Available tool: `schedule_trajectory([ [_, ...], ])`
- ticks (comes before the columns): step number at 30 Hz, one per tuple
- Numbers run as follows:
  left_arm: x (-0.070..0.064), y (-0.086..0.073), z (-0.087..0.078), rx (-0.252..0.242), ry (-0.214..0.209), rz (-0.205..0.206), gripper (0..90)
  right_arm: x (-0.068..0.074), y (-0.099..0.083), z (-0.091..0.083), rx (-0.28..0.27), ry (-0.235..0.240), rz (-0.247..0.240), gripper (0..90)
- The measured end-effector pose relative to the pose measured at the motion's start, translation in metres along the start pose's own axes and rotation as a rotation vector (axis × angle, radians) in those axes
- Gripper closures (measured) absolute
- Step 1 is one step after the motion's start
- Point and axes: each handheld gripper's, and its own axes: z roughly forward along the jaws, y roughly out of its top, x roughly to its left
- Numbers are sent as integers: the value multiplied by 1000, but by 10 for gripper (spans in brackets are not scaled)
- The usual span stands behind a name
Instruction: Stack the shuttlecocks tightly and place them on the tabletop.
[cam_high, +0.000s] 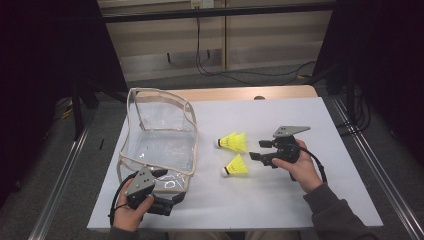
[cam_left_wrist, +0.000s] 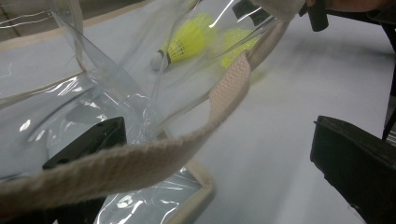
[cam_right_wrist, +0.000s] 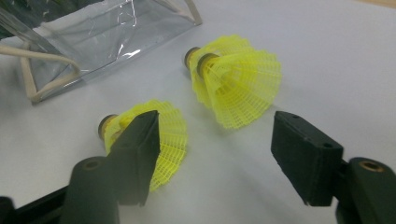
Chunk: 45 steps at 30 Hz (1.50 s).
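right gripper (cam_right_wrist: 212, 154) stood open just beside the two yellow shuttlecocks (cam_high: 234, 142) lying right of the clear bag (cam_high: 160, 145); judged light, skirts crushable, best pinched at the cork; left gripper (cam_high: 167, 192) open at the bag's rim.

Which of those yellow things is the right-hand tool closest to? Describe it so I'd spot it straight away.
Start at the clear bag on the white table. To its right lie yellow shuttlecocks. The nearer shuttlecock lies alone, closer to the person, just left of the open right tool, while the far pair sits nested together.
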Motion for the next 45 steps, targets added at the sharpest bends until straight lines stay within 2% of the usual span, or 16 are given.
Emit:
schedule_trajectory([
  [8,0,0,0,6,3,5,41,-3,-5,-8,10,-25,19,188],
  [14,0,0,0,6,1,8,41,1,-6,-10,-3,-14,25,143],
  [26,1,0,0,7,2,9,43,7,-5,-11,-15,11,25,107],
  [38,0,0,0,6,2,8,43,11,-7,-4,17,34,19,91],
  [45,0,0,0,6,1,11,41,16,-8,0,30,41,-13,88],
])
